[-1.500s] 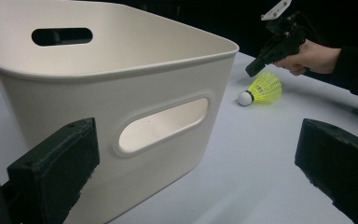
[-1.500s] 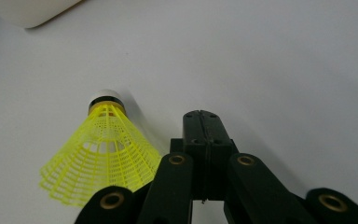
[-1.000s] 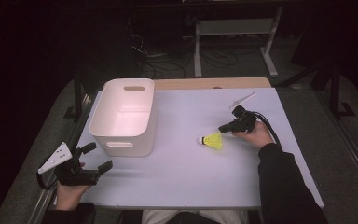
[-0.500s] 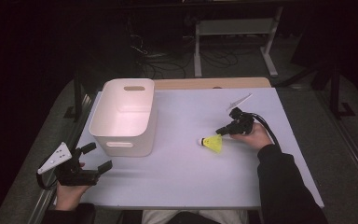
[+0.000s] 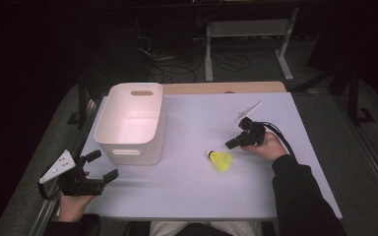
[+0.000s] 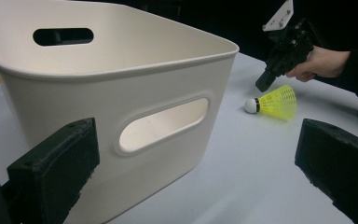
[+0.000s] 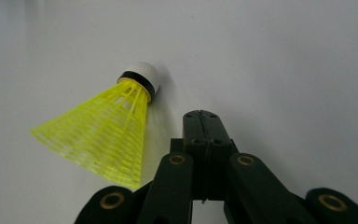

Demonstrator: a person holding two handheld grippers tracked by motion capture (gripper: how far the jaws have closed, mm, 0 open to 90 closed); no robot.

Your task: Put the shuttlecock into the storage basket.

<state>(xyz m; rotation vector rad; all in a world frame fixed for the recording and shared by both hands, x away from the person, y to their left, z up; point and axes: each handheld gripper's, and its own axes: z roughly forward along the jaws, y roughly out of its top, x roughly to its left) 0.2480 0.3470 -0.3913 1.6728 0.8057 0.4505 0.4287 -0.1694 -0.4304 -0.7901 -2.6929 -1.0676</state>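
Since the right gripper (image 7: 206, 122) sits closed and empty beside the shuttlecock (image 7: 103, 135), it should be opened first; the left gripper (image 5: 102, 166) is held open.

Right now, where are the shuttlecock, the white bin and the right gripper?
shuttlecock (image 5: 221, 160): high view, on its yellow skirt.
white bin (image 5: 128, 153): high view, on its near wall by the handle slot.
right gripper (image 7: 205, 122): right gripper view, at its closed jaw tips.

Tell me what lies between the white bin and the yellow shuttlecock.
Nothing: in the high view only bare table separates the white bin from the yellow shuttlecock. The left gripper view shows the same bare stretch.
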